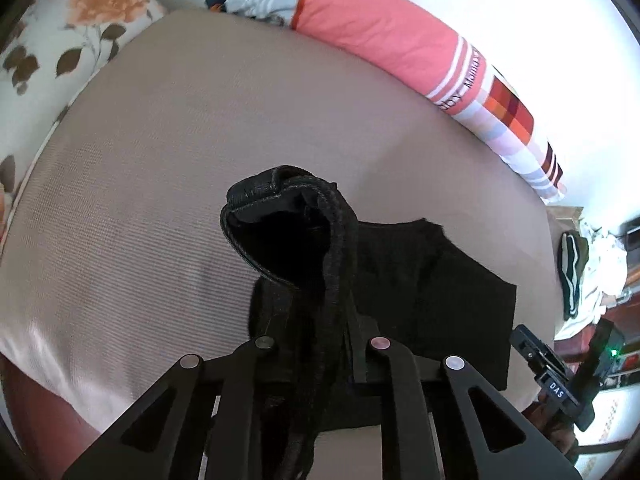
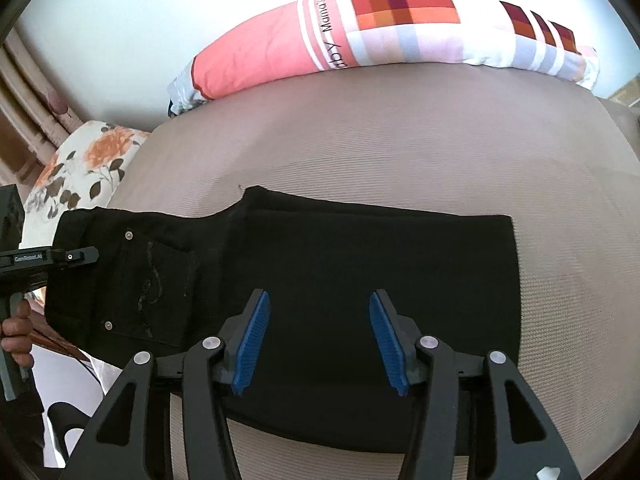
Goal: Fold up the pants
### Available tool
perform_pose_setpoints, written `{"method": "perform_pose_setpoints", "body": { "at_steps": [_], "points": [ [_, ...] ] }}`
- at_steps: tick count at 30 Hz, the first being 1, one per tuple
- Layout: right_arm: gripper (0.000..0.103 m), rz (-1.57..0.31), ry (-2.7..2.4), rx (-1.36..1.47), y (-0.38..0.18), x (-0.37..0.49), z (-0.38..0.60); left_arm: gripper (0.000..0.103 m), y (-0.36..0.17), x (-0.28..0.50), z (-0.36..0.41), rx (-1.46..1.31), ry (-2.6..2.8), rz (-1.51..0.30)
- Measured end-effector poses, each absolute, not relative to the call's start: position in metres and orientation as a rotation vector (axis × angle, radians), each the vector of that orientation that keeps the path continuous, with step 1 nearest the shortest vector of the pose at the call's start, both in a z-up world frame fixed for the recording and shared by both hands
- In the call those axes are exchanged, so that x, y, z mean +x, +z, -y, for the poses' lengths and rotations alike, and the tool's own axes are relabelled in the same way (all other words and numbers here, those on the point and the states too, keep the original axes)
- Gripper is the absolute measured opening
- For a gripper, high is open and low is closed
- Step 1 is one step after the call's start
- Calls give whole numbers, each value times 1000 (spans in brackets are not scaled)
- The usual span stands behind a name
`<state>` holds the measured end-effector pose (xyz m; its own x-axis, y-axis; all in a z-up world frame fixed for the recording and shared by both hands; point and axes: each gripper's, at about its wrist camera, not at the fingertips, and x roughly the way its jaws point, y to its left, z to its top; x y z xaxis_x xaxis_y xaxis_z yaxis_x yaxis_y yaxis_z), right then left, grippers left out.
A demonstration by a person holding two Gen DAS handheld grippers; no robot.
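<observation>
A: Where are the black pants [image 2: 360, 280] lying?

B: They are lying across the taupe bed cover [image 2: 400, 140], the legs spreading flat toward the right, the waist end with its back pocket [image 2: 156, 288] and rivets lifting at the left.

A: What is the left gripper [image 1: 320, 344] doing?

B: Its jaws are clenching the waistband [image 1: 280, 196], holding it up off the cover so the fabric is arching and drooping between the fingers. In the right wrist view that same gripper [image 2: 76, 257] is showing at the left edge, touching the waist end, with the person's hand [image 2: 16, 328] gripping its handle.

A: And the right gripper [image 2: 318, 340]?

B: Its jaws are standing wide apart, released, the blue pads [image 2: 252, 344] hovering over the middle of the legs and gripping nothing. From the left wrist view only its body [image 1: 560, 376] is showing at the right edge.

A: Any containers holding things?

B: I am seeing none. A long pink and checked bolster [image 2: 360, 28] is lying along the far edge of the cover, a floral pillow [image 1: 60, 40] is sitting at the head end, and a heap of clothes [image 1: 588, 268] is piling up beyond the bed's right side, though I cannot tell what it is resting on.
</observation>
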<state>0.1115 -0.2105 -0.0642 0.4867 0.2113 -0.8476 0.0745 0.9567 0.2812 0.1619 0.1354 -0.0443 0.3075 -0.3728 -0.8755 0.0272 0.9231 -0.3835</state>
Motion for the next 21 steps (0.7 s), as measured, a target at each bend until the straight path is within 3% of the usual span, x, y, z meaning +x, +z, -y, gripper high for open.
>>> {"method": "perform_pose_setpoints", "body": {
  "at_steps": [21],
  "points": [
    [50, -993, 9, 421, -68, 75, 274, 15, -41, 134, 37, -198, -455, -1238]
  ]
}}
